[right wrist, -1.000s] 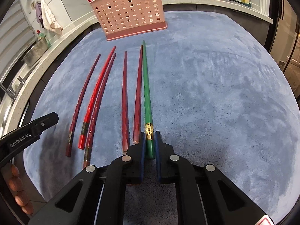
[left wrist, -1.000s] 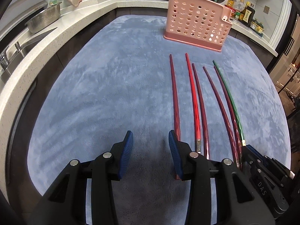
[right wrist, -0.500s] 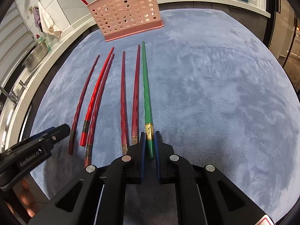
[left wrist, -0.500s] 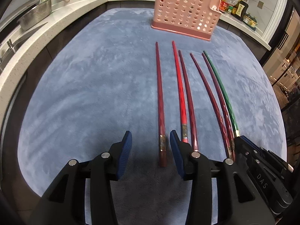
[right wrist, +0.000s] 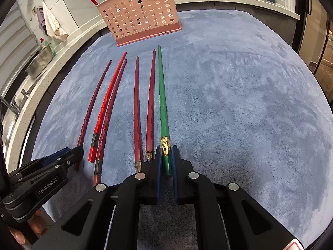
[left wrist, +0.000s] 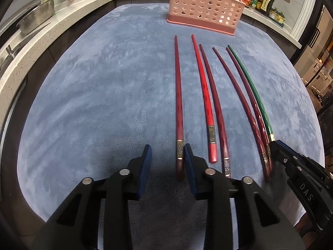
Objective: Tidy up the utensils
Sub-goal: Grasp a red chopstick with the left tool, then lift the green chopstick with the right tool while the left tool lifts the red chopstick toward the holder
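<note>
Several chopsticks lie side by side on a blue-grey mat (left wrist: 104, 87). My right gripper (right wrist: 166, 152) is shut on the butt end of the green chopstick (right wrist: 162, 102), the rightmost one, which rests on the mat. My left gripper (left wrist: 166, 152) is open, its jaws straddling the butt end of the leftmost dark red chopstick (left wrist: 178, 95), which lies against the right pad. A bright red chopstick (left wrist: 205, 95) lies beside it. A pink perforated utensil basket (left wrist: 205, 6) stands at the far end and holds chopsticks in the right wrist view (right wrist: 141, 14).
A white counter (left wrist: 41, 33) curves around the mat, with a steel colander (left wrist: 35, 18) and sink at the left. Sauce bottles (left wrist: 260, 0) stand at the back right. A cloth (right wrist: 52, 25) hangs on the wall.
My left gripper has shifted left along the row, so the leftmost dark red chopstick now lies between its open jaws. My right gripper stays shut on the green chopstick.
</note>
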`<control>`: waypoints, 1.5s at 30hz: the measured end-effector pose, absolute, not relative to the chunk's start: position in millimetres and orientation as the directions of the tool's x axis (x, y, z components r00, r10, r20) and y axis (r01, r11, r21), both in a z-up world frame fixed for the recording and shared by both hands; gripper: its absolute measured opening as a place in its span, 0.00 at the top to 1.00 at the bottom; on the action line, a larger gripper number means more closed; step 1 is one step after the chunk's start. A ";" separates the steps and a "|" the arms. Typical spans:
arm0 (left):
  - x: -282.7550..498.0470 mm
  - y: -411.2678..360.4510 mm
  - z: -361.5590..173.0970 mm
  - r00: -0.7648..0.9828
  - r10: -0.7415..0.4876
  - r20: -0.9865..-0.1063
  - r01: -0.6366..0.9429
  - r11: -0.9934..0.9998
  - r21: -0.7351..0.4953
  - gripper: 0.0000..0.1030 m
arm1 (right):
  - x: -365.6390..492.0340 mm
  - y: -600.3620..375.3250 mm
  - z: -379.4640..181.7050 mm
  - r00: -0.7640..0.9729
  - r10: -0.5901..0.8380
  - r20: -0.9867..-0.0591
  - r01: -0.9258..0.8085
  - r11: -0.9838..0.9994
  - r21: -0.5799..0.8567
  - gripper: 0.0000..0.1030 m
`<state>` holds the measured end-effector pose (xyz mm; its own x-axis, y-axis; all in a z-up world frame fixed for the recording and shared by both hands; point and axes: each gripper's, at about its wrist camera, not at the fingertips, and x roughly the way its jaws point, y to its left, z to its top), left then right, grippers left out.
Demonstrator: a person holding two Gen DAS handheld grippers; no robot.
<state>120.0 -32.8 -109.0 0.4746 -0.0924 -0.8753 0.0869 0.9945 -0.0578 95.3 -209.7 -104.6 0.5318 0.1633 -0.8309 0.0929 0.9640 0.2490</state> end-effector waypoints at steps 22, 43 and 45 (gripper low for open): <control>125.2 -22.0 -56.0 0.560 -0.136 -0.817 0.097 0.990 -0.099 0.94 | 94.0 -226.3 -53.5 0.631 0.159 -0.759 0.098 0.954 0.282 0.93; 205.9 -6.9 96.4 0.745 -0.152 -0.649 0.101 0.988 -0.115 0.94 | 155.5 -255.2 92.7 0.799 0.118 -0.590 0.040 0.968 0.248 0.93; 212.4 -7.2 105.1 0.749 -0.160 -0.642 0.108 0.987 -0.121 0.94 | 162.1 -256.0 103.0 0.805 0.120 -0.580 0.033 0.968 0.247 0.93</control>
<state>212.4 -7.2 105.1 0.7494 -0.1605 -0.6424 0.1076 0.9868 -0.1210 162.1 -256.0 103.0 0.8054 0.1201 -0.5805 0.0335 0.9685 0.2468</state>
